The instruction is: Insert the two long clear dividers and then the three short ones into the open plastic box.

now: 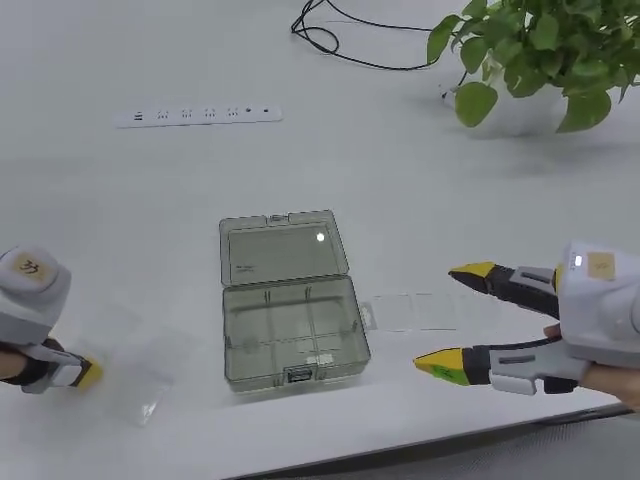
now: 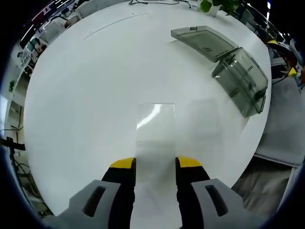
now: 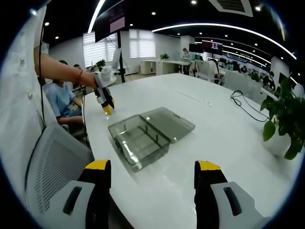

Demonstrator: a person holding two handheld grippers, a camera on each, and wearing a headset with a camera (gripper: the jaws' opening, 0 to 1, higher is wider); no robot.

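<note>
I see the box (image 1: 290, 330) near the table's (image 1: 400, 170) front edge. The right gripper (image 1: 452, 318) is beside it and the left gripper (image 2: 155, 164) is low over a divider (image 2: 155, 124), both with jaws apart.

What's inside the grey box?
The open box shows its tinted floor crossed by faint lines; whether ribs or a divider, I cannot tell. Its front wall blurs a small pale patch. Clear dividers lie outside on the table.

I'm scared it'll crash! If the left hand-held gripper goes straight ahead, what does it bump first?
The left hand-held gripper would probably meet the clear divider lying flat on the table just ahead; the open plastic box sits off to one side.
</note>
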